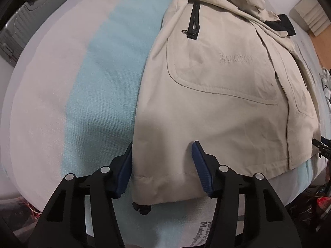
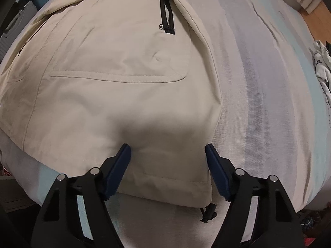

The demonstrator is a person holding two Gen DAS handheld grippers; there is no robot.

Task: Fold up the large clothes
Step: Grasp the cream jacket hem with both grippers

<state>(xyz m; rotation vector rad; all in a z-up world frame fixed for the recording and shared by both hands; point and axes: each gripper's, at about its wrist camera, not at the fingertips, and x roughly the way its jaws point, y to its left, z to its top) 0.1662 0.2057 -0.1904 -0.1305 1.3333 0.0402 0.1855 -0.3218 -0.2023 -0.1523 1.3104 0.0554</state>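
At the near hem of the beige jacket (image 1: 217, 86) lying flat on the bed (image 1: 93, 72), our left gripper (image 1: 162, 163) and right gripper (image 2: 167, 161) straddle its two corners, jaws spread, so we next need to pinch and lift.

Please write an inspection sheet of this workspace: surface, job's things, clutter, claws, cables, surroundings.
Surface: striped bedsheet, pale blue and white.
Job's things: beige jacket lying flat, chest zipper closed, hem toggle hanging.
Clutter: white garment at the bed's edge.
Claws: left claw and right claw straddle the hem corners; whether the pads press cannot be told.
Cables: nothing seen.
Surroundings: grey suitcase, wooden floor.
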